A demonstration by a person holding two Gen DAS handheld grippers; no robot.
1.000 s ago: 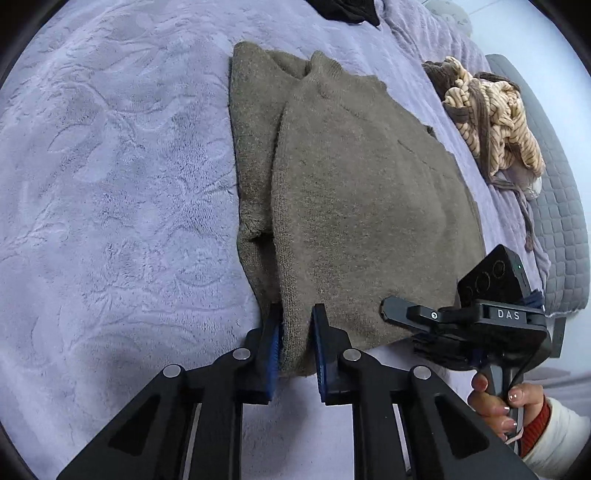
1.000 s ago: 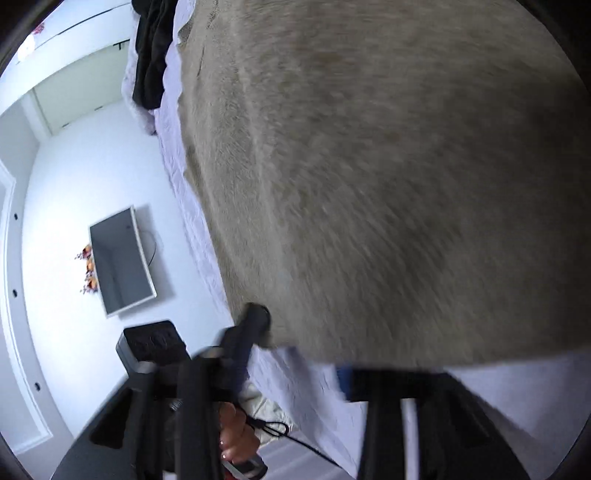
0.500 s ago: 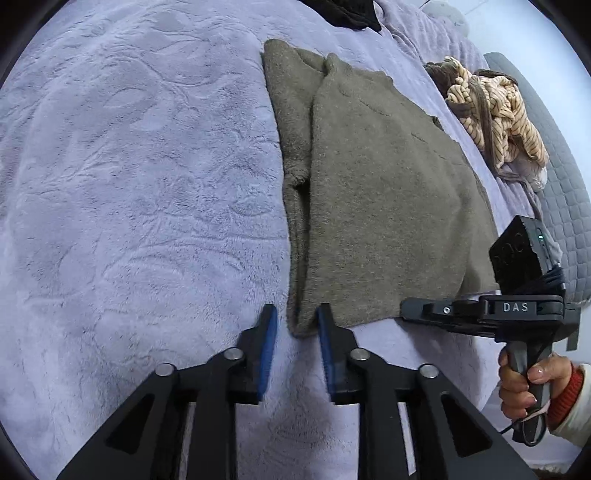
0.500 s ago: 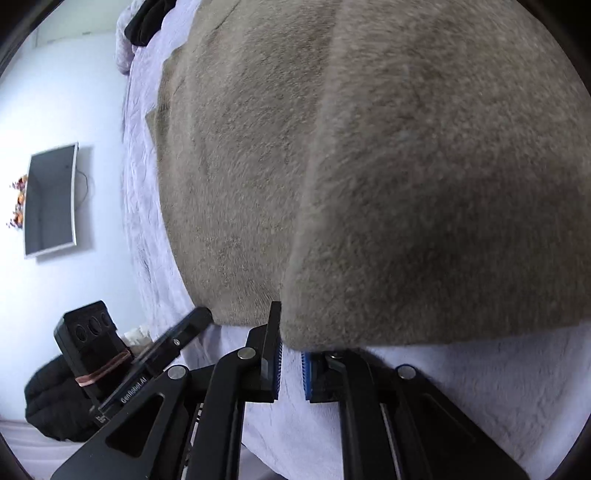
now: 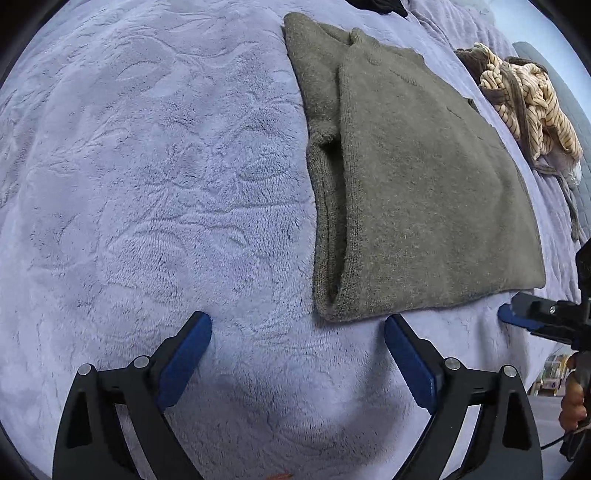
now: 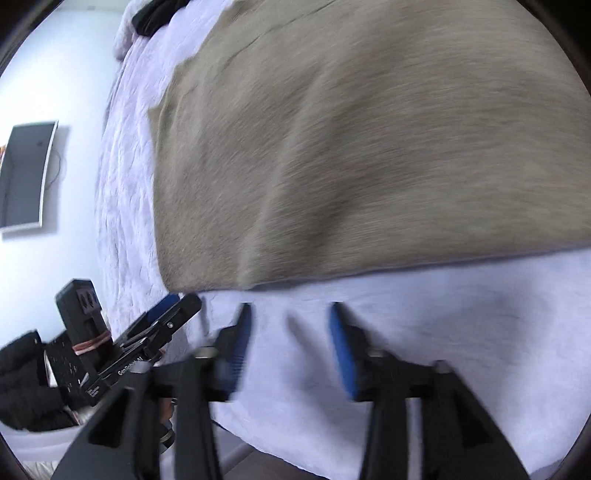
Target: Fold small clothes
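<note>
A grey-brown knit sweater (image 5: 417, 177) lies folded lengthwise on the lavender bedspread (image 5: 147, 184), its hem nearest me. My left gripper (image 5: 297, 332) is open and empty, just short of the hem's left corner, not touching it. The right gripper's fingertip (image 5: 517, 317) shows at the right edge of the left wrist view. In the blurred right wrist view the sweater (image 6: 369, 147) fills the upper frame. My right gripper (image 6: 290, 321) is open and empty just below its hem. The left gripper (image 6: 162, 325) shows at its left.
A striped cream and brown garment (image 5: 528, 96) lies bunched at the bed's far right. A dark garment (image 5: 380, 5) lies at the far end. The bed's near edge runs just behind the grippers. A wall screen (image 6: 26, 173) hangs beyond the bed.
Both grippers let go of the sweater's hem, opened wide and drew back toward the bed's near edge. The sweater now lies flat.
</note>
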